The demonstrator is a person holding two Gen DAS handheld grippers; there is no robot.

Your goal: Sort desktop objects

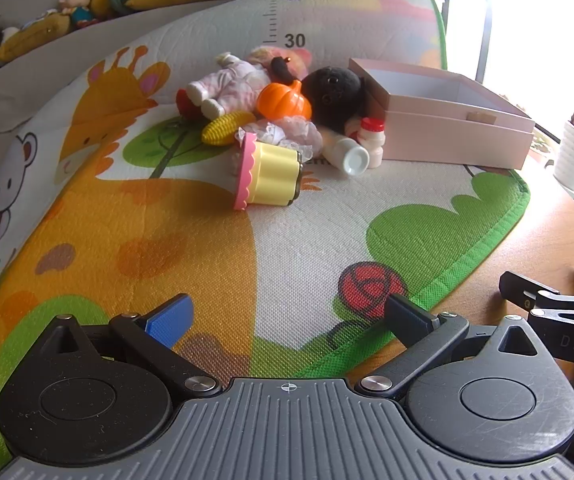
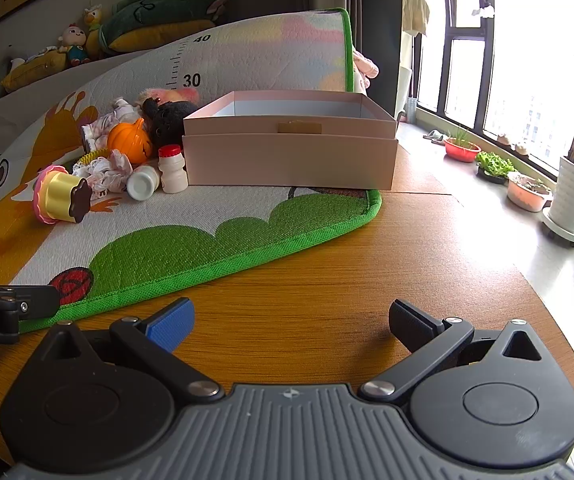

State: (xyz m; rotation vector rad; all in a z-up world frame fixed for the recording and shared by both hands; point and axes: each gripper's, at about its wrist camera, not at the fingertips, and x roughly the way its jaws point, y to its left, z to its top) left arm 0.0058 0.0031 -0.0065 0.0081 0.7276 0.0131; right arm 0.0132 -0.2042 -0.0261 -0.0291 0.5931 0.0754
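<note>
both the left gripper (image 1: 287, 316) and right gripper (image 2: 291, 320) hold jaws apart, empty; the toy pile (image 1: 271, 120) and pink box (image 2: 291, 148) lie well ahead.

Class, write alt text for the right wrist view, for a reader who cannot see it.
An open, empty right gripper hovers over a wooden table, facing a pink open box. Left of the box, toys lie piled on a cartoon play mat: an orange pumpkin, two small white bottles, a yellow cupcake toy.
</note>
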